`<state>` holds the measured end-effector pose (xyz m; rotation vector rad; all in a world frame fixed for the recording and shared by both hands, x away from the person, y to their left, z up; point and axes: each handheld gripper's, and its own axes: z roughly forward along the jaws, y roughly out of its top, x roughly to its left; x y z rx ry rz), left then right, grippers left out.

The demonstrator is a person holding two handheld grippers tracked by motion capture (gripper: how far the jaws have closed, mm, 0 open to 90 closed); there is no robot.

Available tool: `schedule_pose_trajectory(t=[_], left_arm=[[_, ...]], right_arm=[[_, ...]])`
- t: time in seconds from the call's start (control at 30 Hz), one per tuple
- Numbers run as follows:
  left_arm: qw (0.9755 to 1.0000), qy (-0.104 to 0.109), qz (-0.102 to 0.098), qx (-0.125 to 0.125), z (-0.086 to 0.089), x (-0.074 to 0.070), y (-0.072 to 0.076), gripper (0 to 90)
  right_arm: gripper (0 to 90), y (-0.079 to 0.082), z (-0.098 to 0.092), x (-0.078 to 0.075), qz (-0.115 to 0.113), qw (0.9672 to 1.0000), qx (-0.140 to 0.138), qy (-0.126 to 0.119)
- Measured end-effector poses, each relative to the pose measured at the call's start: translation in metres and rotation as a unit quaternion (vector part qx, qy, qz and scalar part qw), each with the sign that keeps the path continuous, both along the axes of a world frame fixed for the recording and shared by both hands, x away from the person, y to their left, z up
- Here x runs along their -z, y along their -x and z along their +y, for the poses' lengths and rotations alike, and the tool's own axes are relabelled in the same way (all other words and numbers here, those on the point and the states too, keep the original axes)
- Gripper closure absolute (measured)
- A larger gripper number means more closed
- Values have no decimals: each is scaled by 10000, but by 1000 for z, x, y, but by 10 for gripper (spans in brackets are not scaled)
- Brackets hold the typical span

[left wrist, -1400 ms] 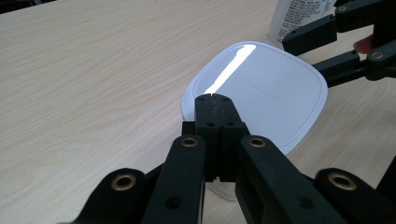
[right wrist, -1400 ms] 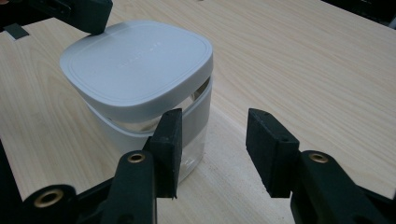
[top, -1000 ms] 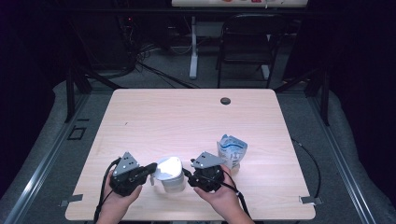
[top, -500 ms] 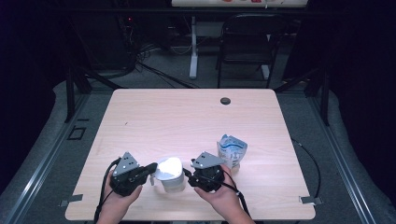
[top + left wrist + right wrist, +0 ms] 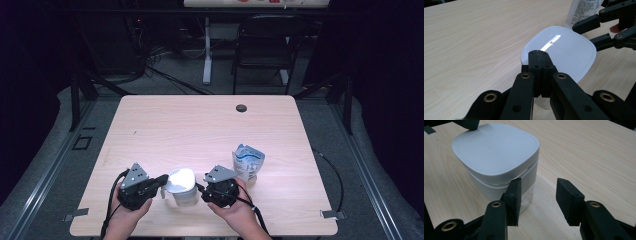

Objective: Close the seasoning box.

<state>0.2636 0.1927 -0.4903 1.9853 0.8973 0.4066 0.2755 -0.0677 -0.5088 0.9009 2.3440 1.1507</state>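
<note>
You have one white plastic container with a rounded-square lid (image 5: 181, 186) in front of you, near the front edge of the pale wood-grain table (image 5: 200, 125), standing upright between your two grippers. One soft white-and-blue printed pouch (image 5: 247, 162) stands just behind your right hand, near the container but apart from it.

Your left gripper (image 5: 161, 181) has its black jaws pressed flat together with nothing between them; in the left gripper view the closed tips (image 5: 539, 53) rest at the lid's near edge. Your right gripper (image 5: 544, 195) is partly spread and grips nothing: one pad sits just beside the container's corner, the other stands off over bare wood. In the high view that gripper (image 5: 201, 186) lies close against the container's right side.

The lid is smooth and matte with a shallow raised border, catching a bright streak of light. Below it the body is a white band, then clear plastic at the base. One small dark round grommet (image 5: 241, 108) sits in the table near the far edge, well apart from everything. One black folding chair (image 5: 262, 47) stands beyond the table.
</note>
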Motion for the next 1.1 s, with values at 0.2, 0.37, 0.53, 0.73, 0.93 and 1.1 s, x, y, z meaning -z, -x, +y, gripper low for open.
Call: schedule_pose_trajectory(t=[0.2,0.37,0.53,0.73,0.93,1.1], left_arm=[[10000,3,13,-13,1,0,0,900],[10000,-3,17,-20,1,0,0,900],[10000,-29,-38,-74,1,0,1,846],[9997,185,-145,-47,5,-3,5,666],[9995,177,-252,-58,6,-4,8,582],[9994,187,-235,-176,11,-6,13,540]], right_arm=[[557,0,1,-2,-25,10000,-25,-9],[556,1,2,-4,-59,10000,-47,-26],[555,1,2,-8,-107,9999,-61,-49],[556,0,3,-12,-148,9998,-65,-139],[555,-1,4,-15,-184,9995,-163,-182],[555,-2,6,-15,-182,9994,-199,-199]])
